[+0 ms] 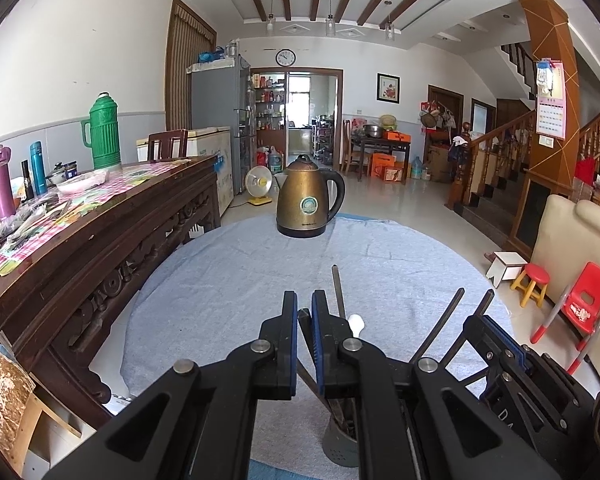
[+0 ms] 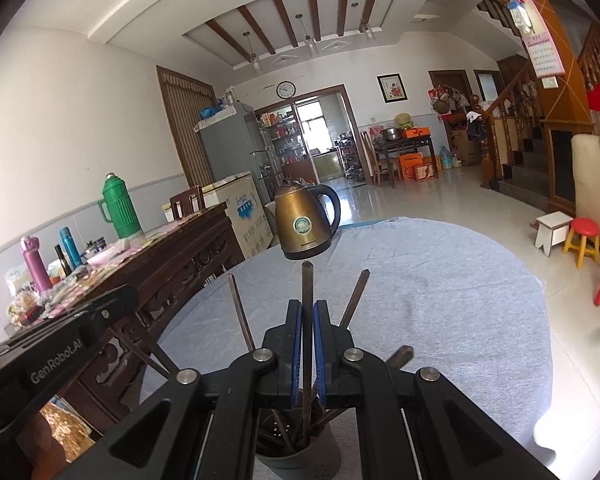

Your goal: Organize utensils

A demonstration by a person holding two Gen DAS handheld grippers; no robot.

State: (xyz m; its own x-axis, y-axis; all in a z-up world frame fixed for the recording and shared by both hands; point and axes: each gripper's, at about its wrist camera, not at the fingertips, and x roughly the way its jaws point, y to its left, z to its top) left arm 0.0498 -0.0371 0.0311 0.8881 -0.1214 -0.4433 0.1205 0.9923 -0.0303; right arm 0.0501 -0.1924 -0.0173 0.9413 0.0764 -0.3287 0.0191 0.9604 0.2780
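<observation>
right tongs [image 2: 307,320] pinching a thin stiff chopstick [image 2: 306,280] mid-shaft over holder [image 2: 300,446] at 6 o'clock; light, slippery. left tongs [image 1: 304,312] pinching another chopstick [image 1: 305,322].

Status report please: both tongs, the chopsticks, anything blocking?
Left tongs shut on chopstick. Right tongs shut on upright chopstick over holder. Kettle beyond, apart.

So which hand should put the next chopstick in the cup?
Right, probably. The right gripper has its jaws shut on an upright chopstick directly above the grey cup. The left gripper sits off to the cup's side.
</observation>
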